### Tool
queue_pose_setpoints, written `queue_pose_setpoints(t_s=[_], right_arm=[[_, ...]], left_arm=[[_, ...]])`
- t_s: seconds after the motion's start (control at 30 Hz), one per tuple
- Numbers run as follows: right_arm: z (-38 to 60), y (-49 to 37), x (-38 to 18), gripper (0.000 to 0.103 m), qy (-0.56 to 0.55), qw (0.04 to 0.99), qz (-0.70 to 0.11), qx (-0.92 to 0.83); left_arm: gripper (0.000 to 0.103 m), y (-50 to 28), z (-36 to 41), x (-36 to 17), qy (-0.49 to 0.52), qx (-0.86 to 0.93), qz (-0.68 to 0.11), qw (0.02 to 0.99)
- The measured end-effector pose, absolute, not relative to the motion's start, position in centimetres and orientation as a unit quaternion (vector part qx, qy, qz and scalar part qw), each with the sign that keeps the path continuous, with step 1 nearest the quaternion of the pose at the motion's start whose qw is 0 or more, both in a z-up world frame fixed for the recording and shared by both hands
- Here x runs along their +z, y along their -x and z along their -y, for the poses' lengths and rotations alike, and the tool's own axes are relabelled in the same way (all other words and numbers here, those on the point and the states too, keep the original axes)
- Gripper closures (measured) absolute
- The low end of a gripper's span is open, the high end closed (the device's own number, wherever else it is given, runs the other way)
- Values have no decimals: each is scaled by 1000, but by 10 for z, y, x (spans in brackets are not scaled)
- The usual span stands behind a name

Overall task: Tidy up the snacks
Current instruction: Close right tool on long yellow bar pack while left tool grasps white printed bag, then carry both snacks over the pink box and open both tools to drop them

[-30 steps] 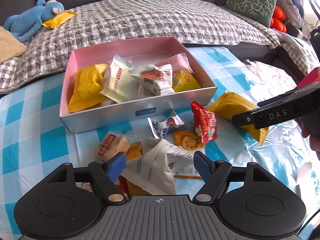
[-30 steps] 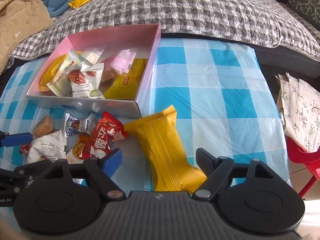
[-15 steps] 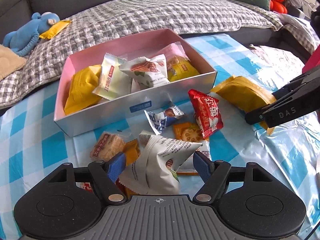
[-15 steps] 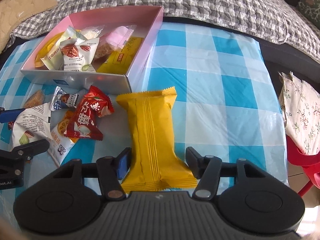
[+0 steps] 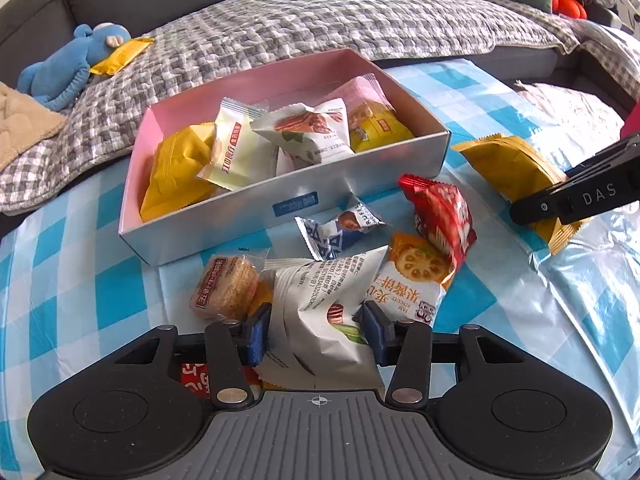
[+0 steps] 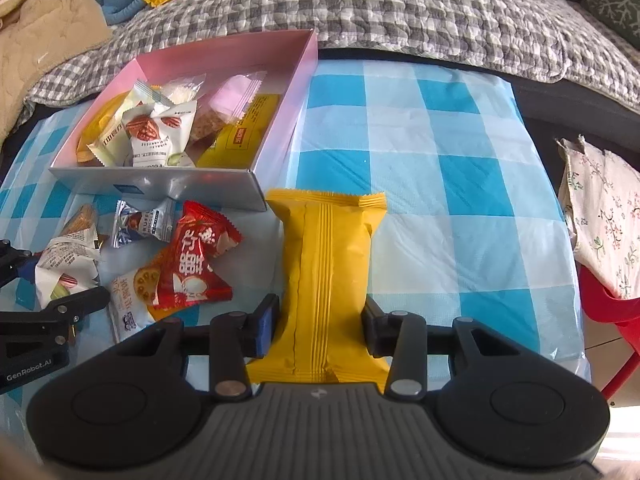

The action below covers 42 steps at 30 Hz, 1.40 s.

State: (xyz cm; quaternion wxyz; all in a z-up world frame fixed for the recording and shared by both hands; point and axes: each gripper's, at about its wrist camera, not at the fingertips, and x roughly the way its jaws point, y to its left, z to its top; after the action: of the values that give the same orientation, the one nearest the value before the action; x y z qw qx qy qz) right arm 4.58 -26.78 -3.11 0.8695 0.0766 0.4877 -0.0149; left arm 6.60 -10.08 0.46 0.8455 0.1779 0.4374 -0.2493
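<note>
A pink-lined box (image 5: 360,188) (image 6: 224,184) on the checked tablecloth holds several snack packets. My left gripper (image 5: 318,330) is shut on a white snack packet (image 5: 320,312), also seen in the right wrist view (image 6: 66,260). My right gripper (image 6: 320,322) is shut on a long yellow packet (image 6: 326,260), which also shows in the left wrist view (image 5: 508,164). Loose in front of the box lie a red packet (image 5: 444,208) (image 6: 196,260), a blue-white candy (image 5: 340,228), an orange biscuit packet (image 5: 412,276) and a brown cake (image 5: 224,288).
A sofa with a grey checked blanket (image 5: 320,28) runs behind the table. A blue plush toy (image 5: 72,64) and a small yellow packet (image 5: 120,56) lie on it. A red stool (image 6: 612,320) with a floral cloth (image 6: 600,208) stands at the right.
Both grippers have closed: the left on the white packet, the right on the yellow packet. Both moved forward over the pile toward the box.
</note>
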Motion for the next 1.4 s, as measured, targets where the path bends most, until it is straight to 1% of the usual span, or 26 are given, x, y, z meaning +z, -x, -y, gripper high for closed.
queue_pose_setpoints(t_s=[0.43, 0.57, 0.7, 0.9, 1.13, 1.4], right_arm=[[272, -36, -18, 66, -113, 880, -461, -12], [269, -36, -4, 66, -128, 891, -437, -3], [270, -35, 1, 67, -149, 895, -420, 5], [270, -33, 2, 67, -156, 898, -410, 18], [271, -35, 0, 67, -165, 899, -407, 9], [277, -38, -1, 67, -171, 900, -401, -12]], left_arm=[[61, -77, 86, 26, -99, -262, -463, 841], [61, -78, 84, 33, -88, -271, -455, 844], [61, -84, 74, 34, -61, -267, -470, 839], [61, -90, 54, 44, -7, -272, -471, 839], [61, -99, 39, 57, 33, -271, -460, 845], [61, -119, 6, 63, 79, -232, -450, 859]])
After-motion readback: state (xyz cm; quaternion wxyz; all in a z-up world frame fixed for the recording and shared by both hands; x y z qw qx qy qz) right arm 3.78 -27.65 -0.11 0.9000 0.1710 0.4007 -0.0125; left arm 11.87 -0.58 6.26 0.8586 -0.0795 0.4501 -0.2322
